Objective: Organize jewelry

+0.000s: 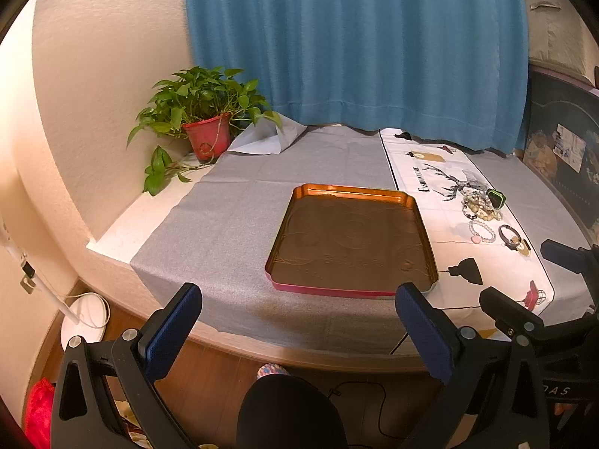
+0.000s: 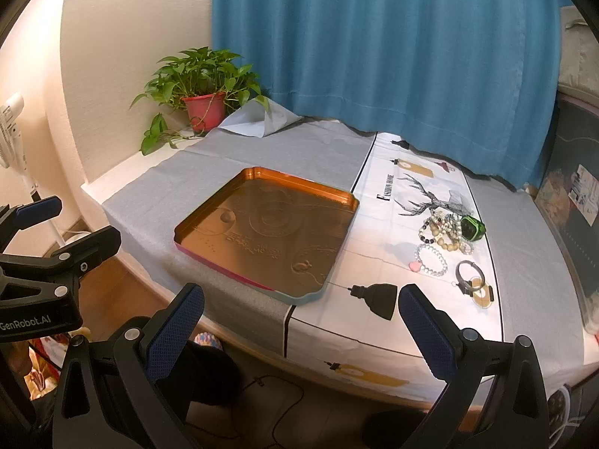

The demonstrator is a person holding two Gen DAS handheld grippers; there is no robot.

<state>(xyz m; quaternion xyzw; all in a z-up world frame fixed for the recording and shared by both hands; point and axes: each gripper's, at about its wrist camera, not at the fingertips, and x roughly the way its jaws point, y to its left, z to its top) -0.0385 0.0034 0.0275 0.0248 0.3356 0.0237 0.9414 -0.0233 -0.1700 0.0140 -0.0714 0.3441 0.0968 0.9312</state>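
Holding both tools back from the table edge, we keep the left gripper spread wide with nothing between its blue pads, and the right gripper likewise wide apart and empty. Ahead of us the orange metal tray sits on the grey cloth, its near corner overlapping the white printed runner, and nothing lies inside it. On the runner, to the right of the tray and well apart from both tools, the jewelry rests in a loose group: a heap of beaded bracelets touching a green watch, then a clear bead bracelet with a pink charm nearer to us, and a dark bangle beside it. A potted plant stands at the far left corner by the blue curtain.
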